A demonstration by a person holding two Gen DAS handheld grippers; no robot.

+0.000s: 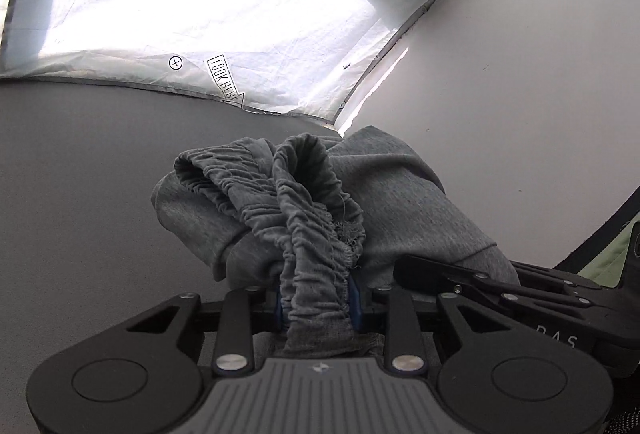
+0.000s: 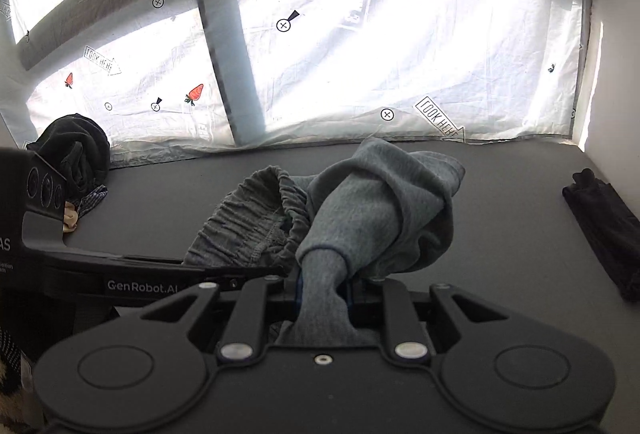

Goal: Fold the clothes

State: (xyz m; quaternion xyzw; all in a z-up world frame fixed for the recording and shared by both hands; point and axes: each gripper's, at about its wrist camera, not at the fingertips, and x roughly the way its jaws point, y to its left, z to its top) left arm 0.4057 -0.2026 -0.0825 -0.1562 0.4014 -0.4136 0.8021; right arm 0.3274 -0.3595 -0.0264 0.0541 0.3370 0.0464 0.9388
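Grippers both clamped on grey sweatpants (image 2: 384, 202): left gripper (image 1: 318, 298) on waistband, right gripper (image 2: 322, 294) on leg fabric. Pull apart evenly to flatten.

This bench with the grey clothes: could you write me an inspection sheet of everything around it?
Surface: dark grey tabletop.
Job's things: grey garment, bunched and lifted, elastic waistband showing.
Clutter: dark clothes pile far left; black folded garment right.
Grippers: left gripper shut on the waistband; right gripper shut on a plain fold.
Cables: nothing seen.
Surroundings: backlit white sheet printed with carrots and arrows; white wall.
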